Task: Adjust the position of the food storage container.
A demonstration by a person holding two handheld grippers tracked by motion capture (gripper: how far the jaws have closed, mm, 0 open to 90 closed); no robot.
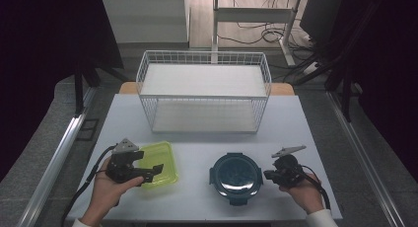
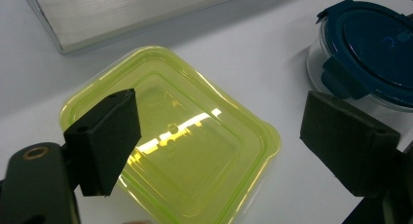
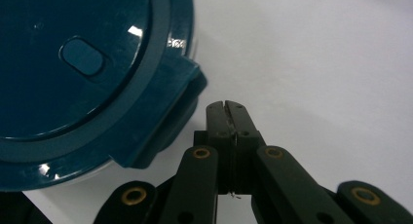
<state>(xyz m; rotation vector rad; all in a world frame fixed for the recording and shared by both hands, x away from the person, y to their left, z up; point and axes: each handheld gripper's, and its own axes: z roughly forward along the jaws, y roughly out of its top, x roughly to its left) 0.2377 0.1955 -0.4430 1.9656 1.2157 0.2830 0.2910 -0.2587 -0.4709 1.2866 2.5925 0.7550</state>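
A yellow-green square container (image 1: 165,158) lies on the white table at the front left. My left gripper (image 1: 150,174) hangs just over it, jaws open, with nothing between them. In the left gripper view the container (image 2: 190,156) lies below the wide-spread jaws of the left gripper (image 2: 219,131). A round container with a dark blue clip lid (image 1: 235,175) sits at the front centre. My right gripper (image 1: 269,175) is shut and empty, its tip just right of the lid's side clasp (image 3: 165,117). The right gripper view shows the right gripper's (image 3: 227,108) closed jaws beside the lid (image 3: 73,63).
A white wire basket (image 1: 204,53) with a pale liner stands at the back middle of the table (image 1: 296,123). Its liner edge (image 2: 122,14) shows in the left gripper view, along with the blue lid (image 2: 375,48). A desk frame and cables lie beyond the table.
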